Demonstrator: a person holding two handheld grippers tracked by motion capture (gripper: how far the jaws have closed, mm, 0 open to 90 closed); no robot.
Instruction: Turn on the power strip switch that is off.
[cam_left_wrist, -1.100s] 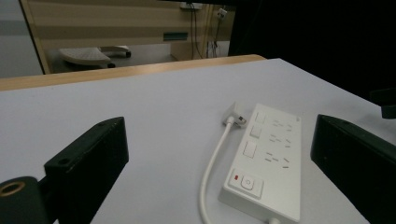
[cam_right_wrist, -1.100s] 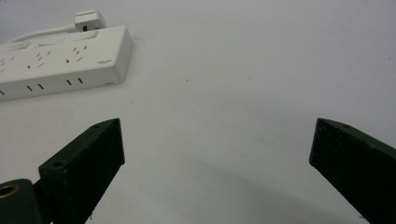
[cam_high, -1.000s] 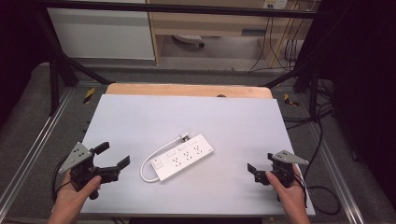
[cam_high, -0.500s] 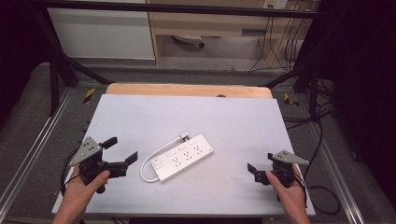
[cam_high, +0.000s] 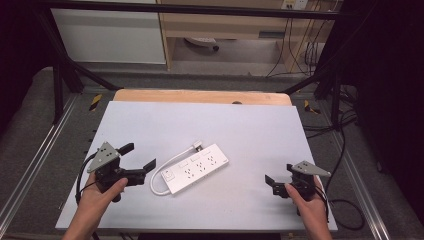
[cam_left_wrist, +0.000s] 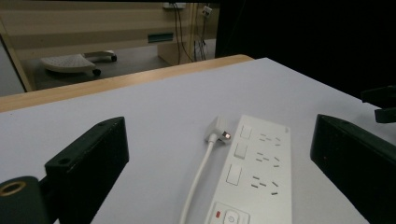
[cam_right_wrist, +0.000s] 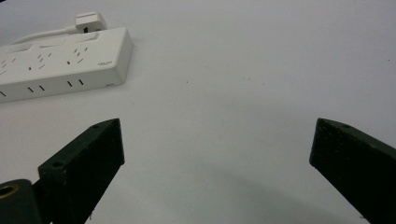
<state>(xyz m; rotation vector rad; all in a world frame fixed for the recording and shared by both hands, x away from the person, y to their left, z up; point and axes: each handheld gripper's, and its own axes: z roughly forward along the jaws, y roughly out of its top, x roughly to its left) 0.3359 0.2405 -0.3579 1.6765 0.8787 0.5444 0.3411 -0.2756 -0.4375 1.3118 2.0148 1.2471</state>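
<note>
White plastic, long and flat, the power strip (cam_high: 196, 168) lies in the high view just ahead of the left gripper (cam_high: 139, 161), whose jaws stand wide apart and empty; the right gripper (cam_high: 273, 180), likewise spread, sits well apart from it near the pale grey table (cam_high: 250, 130) edge. The left gripper view adds the strip's switch, sockets and white plug (cam_left_wrist: 218, 129) between its jaws. The right gripper view shows bare tabletop ahead, the strip's end off to its upper left.

Bright even overhead light; dark surroundings; soft shadows.
</note>
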